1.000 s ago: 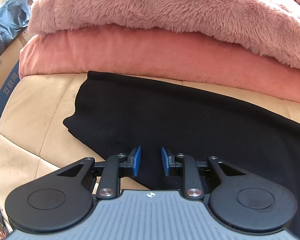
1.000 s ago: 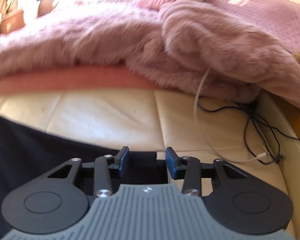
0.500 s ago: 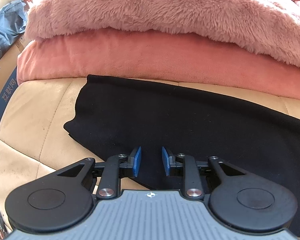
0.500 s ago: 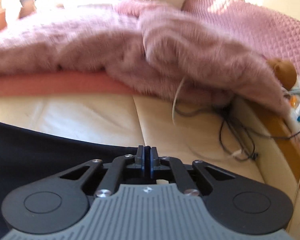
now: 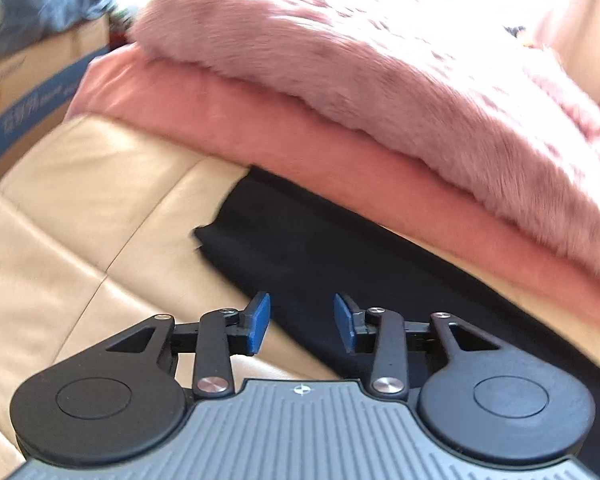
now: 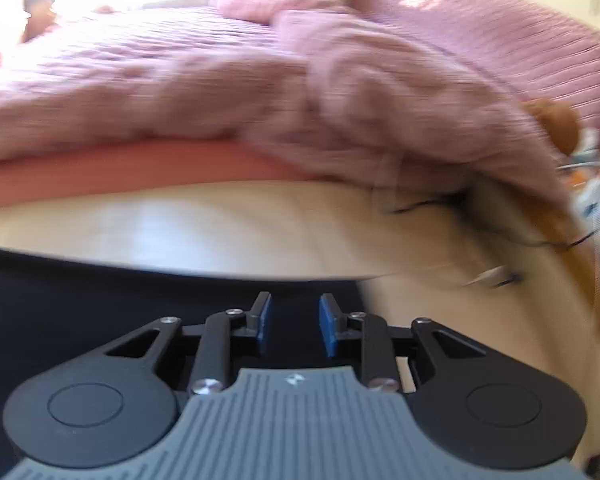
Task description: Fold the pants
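The black pants (image 5: 340, 256) lie flat in a long strip on a beige leather surface (image 5: 80, 208). In the left wrist view one end of the strip is ahead, and my left gripper (image 5: 302, 326) is open above its near edge, holding nothing. In the right wrist view the other end of the pants (image 6: 120, 296) fills the lower left. My right gripper (image 6: 294, 326) is open just above that end near its right edge, with black cloth showing between its blue pads. Both views are blurred by motion.
A pink fluffy blanket (image 5: 360, 64) over a salmon sheet (image 5: 260, 128) runs along the far edge of the pants. A cardboard box (image 5: 28, 92) stands at far left. Black and white cables (image 6: 480, 240) lie at right by a brown plush toy (image 6: 556, 124).
My right gripper shut on the pants' end half a second ago and has now opened again. My left gripper has opened wider and swung left; both views have tilted.
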